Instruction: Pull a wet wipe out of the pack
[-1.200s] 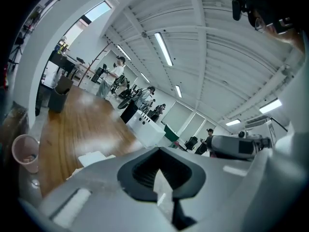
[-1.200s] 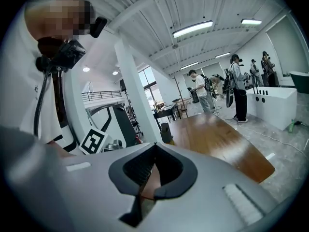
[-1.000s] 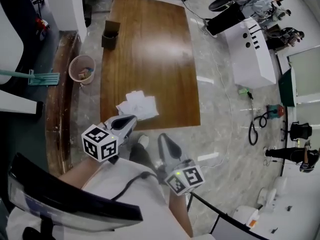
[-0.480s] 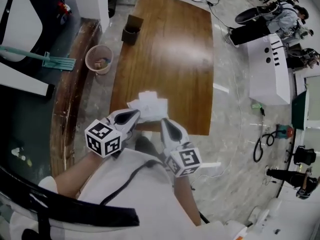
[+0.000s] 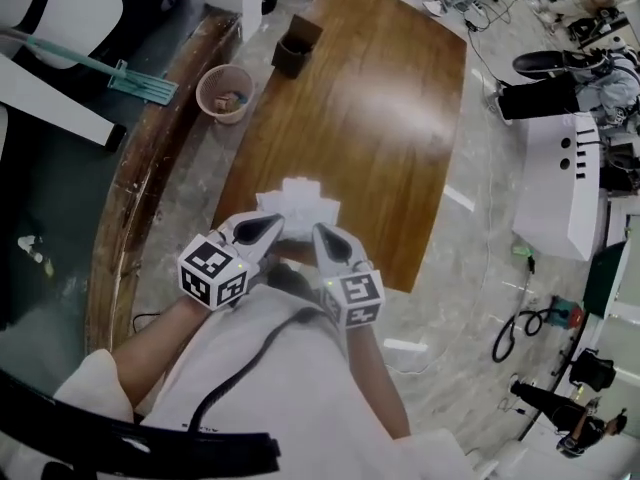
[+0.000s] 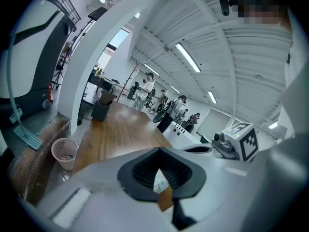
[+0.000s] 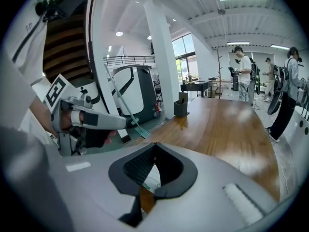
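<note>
A white wet wipe pack (image 5: 298,204) lies near the near end of the long wooden table (image 5: 370,128), with a crumpled white sheet on top. My left gripper (image 5: 274,224) is just short of the pack's near left edge, jaws shut and empty. Close beside it my right gripper (image 5: 318,234) points at the pack's near right edge, also shut on nothing. In the left gripper view the left gripper (image 6: 159,149) shows closed tips, with a sliver of the pack (image 6: 160,183) through the gap behind them. The right gripper (image 7: 155,144) looks the same, with the pack (image 7: 150,181) below.
A dark box (image 5: 296,48) stands at the table's far end. A pink wastebasket (image 5: 224,92) and a mop (image 5: 140,80) are on the floor to the left, by a raised wooden kerb (image 5: 150,178). A white cabinet (image 5: 566,193) and several people are at the right.
Both grippers have come down and forward to the pack's near edge, the right one farther, and now sit close together. The jaws stayed shut. The pack has not moved.
</note>
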{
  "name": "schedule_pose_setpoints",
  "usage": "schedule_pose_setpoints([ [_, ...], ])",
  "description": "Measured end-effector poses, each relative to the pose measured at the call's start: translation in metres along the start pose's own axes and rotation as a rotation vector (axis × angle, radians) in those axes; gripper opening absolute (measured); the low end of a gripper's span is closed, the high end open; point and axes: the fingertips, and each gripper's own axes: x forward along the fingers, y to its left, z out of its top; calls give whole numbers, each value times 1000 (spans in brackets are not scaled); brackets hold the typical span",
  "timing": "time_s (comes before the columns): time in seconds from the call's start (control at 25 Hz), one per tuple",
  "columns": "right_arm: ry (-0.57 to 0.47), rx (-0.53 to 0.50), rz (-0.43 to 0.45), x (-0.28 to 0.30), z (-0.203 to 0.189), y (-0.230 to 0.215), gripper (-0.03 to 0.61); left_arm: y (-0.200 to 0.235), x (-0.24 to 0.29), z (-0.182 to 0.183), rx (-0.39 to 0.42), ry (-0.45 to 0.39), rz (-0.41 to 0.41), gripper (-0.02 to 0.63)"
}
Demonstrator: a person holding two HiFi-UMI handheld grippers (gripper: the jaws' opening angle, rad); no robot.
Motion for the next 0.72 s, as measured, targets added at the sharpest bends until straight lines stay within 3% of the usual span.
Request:
schedule_pose_setpoints([
  [0.36,71,-41,154,21,-19,-2,5,4,19,-33,127,71,137,58],
  [0.72,102,-63,168,25,-30,-10,5,21,51,-67,215,144,242,146],
])
